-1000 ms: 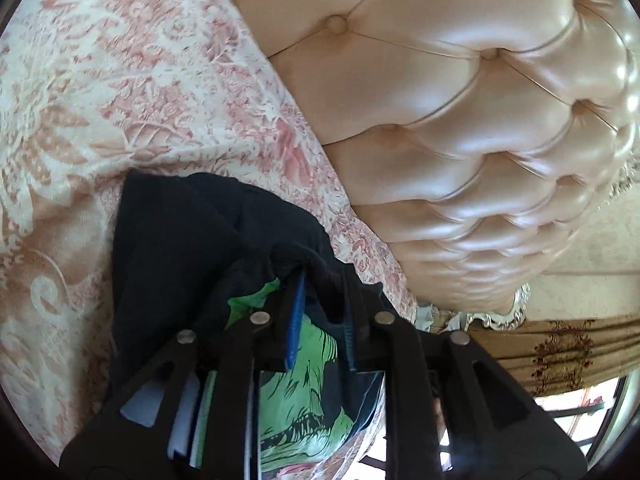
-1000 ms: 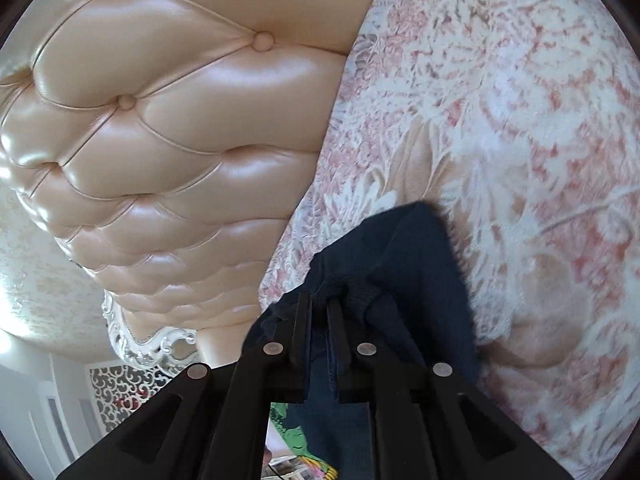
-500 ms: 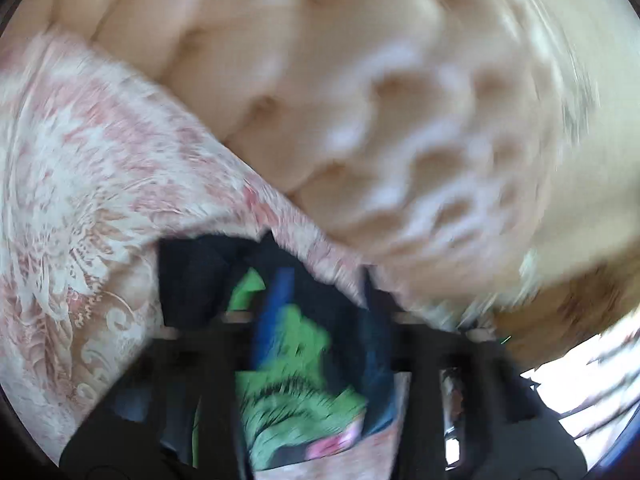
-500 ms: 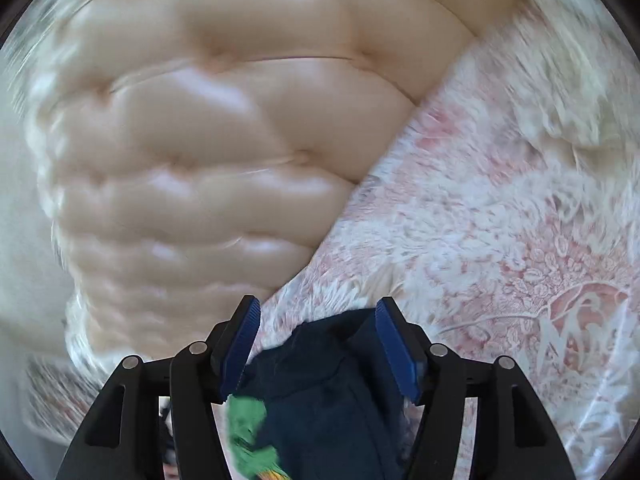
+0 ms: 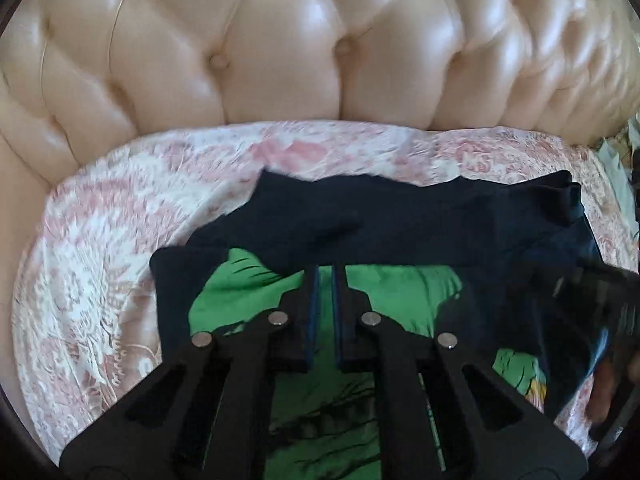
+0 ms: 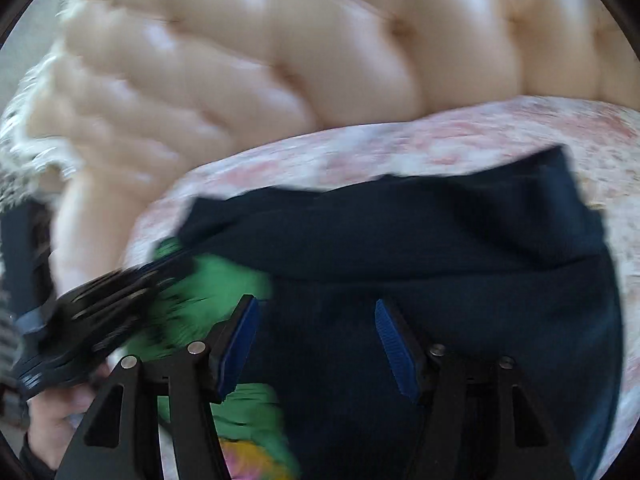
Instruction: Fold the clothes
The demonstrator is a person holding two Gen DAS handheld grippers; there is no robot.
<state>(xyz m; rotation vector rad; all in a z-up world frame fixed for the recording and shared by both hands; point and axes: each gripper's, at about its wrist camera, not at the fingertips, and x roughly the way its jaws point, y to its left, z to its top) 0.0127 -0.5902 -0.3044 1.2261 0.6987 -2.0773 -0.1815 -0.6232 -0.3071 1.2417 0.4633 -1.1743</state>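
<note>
A dark navy T-shirt [image 5: 400, 224] with a green print [image 5: 380, 292] lies on the pink floral bedspread [image 5: 100, 240], its top edge folded down across the print. My left gripper [image 5: 324, 272] has its jaws nearly closed, a narrow gap between the blue pads, right at the folded navy edge; I cannot see cloth between them. In the right wrist view the shirt [image 6: 460, 240] fills the middle. My right gripper [image 6: 316, 308] is open and empty just above the navy cloth. The left gripper shows blurred at the left of the right wrist view [image 6: 100, 300].
A tufted cream leather headboard [image 5: 280, 48] stands right behind the shirt, also in the right wrist view [image 6: 280, 60]. The bedspread extends left and right of the shirt. A hand [image 6: 52, 412] shows at the lower left of the right wrist view.
Both grippers carried the shirt's edge over and laid it down. The right gripper opened and let go. The left gripper's jaws have closed in. Both views swung level with the headboard.
</note>
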